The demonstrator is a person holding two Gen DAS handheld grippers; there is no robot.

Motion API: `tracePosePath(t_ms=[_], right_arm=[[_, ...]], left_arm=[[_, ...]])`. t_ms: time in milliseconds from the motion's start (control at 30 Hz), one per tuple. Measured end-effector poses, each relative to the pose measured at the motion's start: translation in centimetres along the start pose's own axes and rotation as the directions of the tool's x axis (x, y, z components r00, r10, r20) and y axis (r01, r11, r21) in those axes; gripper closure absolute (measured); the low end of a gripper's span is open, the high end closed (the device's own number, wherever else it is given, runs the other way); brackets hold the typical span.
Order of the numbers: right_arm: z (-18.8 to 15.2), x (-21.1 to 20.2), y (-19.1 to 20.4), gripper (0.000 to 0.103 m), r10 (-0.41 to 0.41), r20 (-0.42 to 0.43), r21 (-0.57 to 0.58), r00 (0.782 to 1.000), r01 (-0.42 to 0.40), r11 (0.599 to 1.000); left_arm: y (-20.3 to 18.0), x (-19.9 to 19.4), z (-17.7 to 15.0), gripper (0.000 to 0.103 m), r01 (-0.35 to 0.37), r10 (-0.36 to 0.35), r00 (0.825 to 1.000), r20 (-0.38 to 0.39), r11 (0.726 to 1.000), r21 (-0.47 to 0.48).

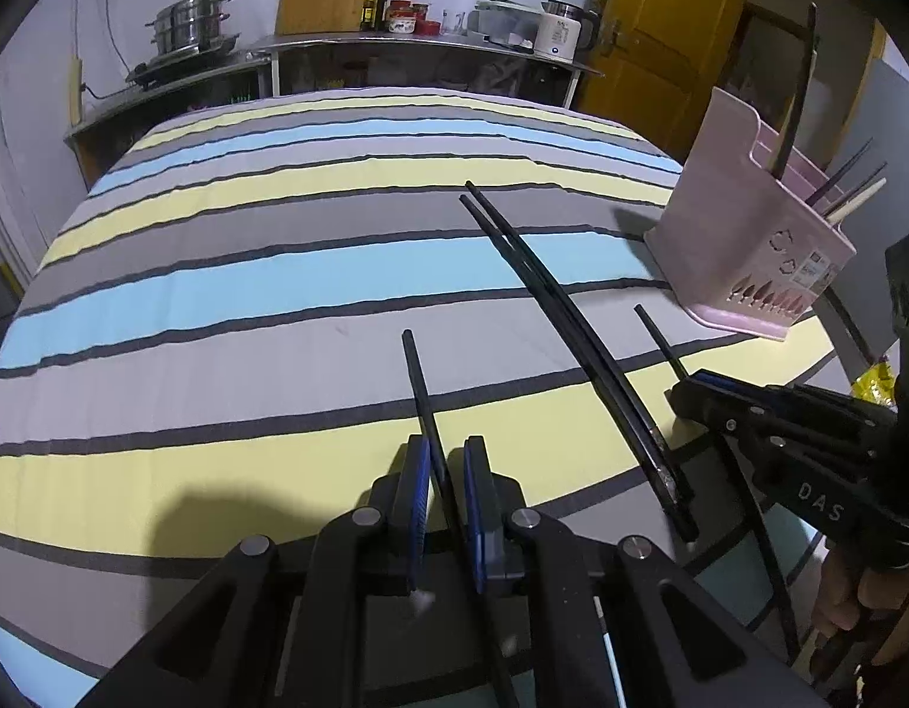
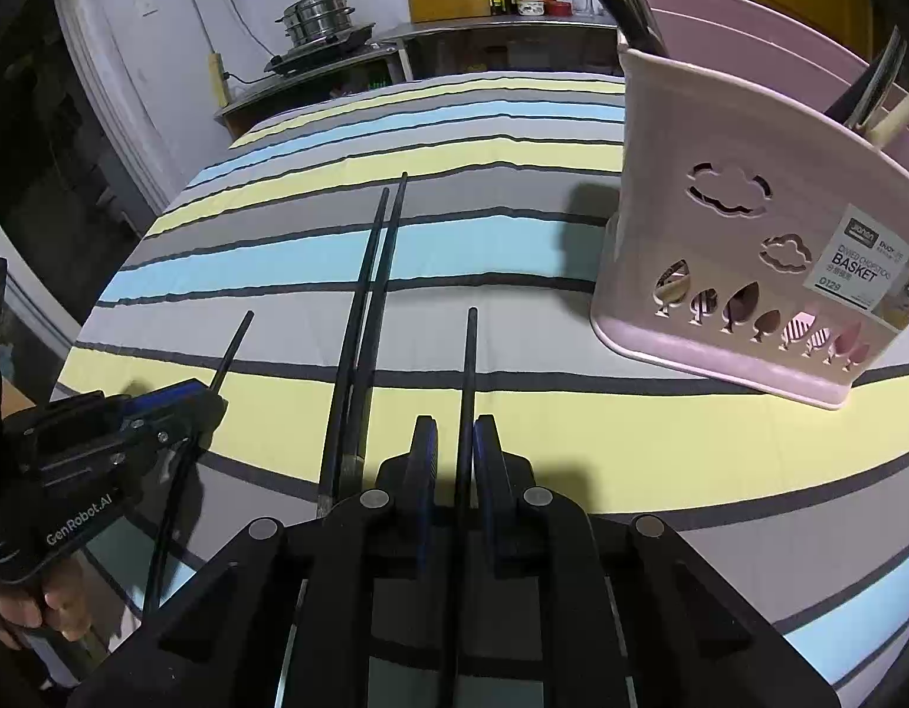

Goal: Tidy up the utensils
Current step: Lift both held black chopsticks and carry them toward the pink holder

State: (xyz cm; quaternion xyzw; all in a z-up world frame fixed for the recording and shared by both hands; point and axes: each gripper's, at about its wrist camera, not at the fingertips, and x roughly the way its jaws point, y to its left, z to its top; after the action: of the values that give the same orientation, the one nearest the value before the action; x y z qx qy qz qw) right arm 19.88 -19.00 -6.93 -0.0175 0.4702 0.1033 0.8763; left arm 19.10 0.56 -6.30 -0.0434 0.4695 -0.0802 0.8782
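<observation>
In your left wrist view, "DAS" is printed in pale letters on the body of the right gripper [image 1: 693,380], which comes in from the right edge. Your left gripper [image 1: 448,463] is clamped on a black chopstick [image 1: 417,380] that sticks forward over the striped tablecloth [image 1: 230,295]. Between the two grippers a pair of long black chopsticks [image 1: 548,307] lies flat on the cloth, side by side and touching. The pink chopstick basket [image 1: 743,236] stands at the right, well past the pair, with dark and cream utensils leaning inside it. At the back, a steel steamer pot [image 1: 189,20] sits on a counter beside bottles.

In your right wrist view, the left gripper [image 2: 215,395] body reads "GenRobot.AI". The basket [image 2: 743,248] label reads "DIVIDED CHOPSTICK BASKET 0129", and its wall has cloud and leaf cutouts. Your right gripper [image 2: 455,439] is clenched on another black chopstick [image 2: 471,366], pointing straight ahead. The lying pair [image 2: 366,295] rests just to its left, and the basket stands near on the right, apart from the held stick
</observation>
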Motion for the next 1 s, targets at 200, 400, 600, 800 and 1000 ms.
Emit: tracePosePath(t_ms=[200,400,600,800,1000], right_arm=[[-0.3,-0.3,0.0,0.090,0.010,-0.031,0.004,0.999,-0.009,1.000],[-1.4,-1.1,0.2,0.090,-0.003,-0.049,-0.013,0.999,0.003,1.000],[-1.2,-0.8,0.7,0.093,-0.029,-0.048,-0.042,0.998,0.027,0.999],[-0.9,-1.0,0.4,0.098,0.013,-0.052,-0.011,0.999,-0.014,1.000],[-0.8,-3.6,0.4,0.098,0.059,0.011,0.005,0.998,-0.059,0.998]], left_arm=[[0.2,-0.6,-0.6,0.091,0.007,-0.007,1.000,-0.021,0.999,-0.041],[-0.1,-1.4,-1.9,0.089,-0.004,0.003,1.000,-0.025,0.999,-0.043],[-1.0,-1.1,-1.8,0.089,-0.045,0.045,0.999,-0.014,0.999,0.015],[-0.4,-1.1,-0.9,0.097,-0.007,0.006,0.999,-0.040,1.000,-0.011],[-0.5,-4.1,-0.2,0.098,0.032,-0.032,0.999,0.025,0.999,-0.010]])
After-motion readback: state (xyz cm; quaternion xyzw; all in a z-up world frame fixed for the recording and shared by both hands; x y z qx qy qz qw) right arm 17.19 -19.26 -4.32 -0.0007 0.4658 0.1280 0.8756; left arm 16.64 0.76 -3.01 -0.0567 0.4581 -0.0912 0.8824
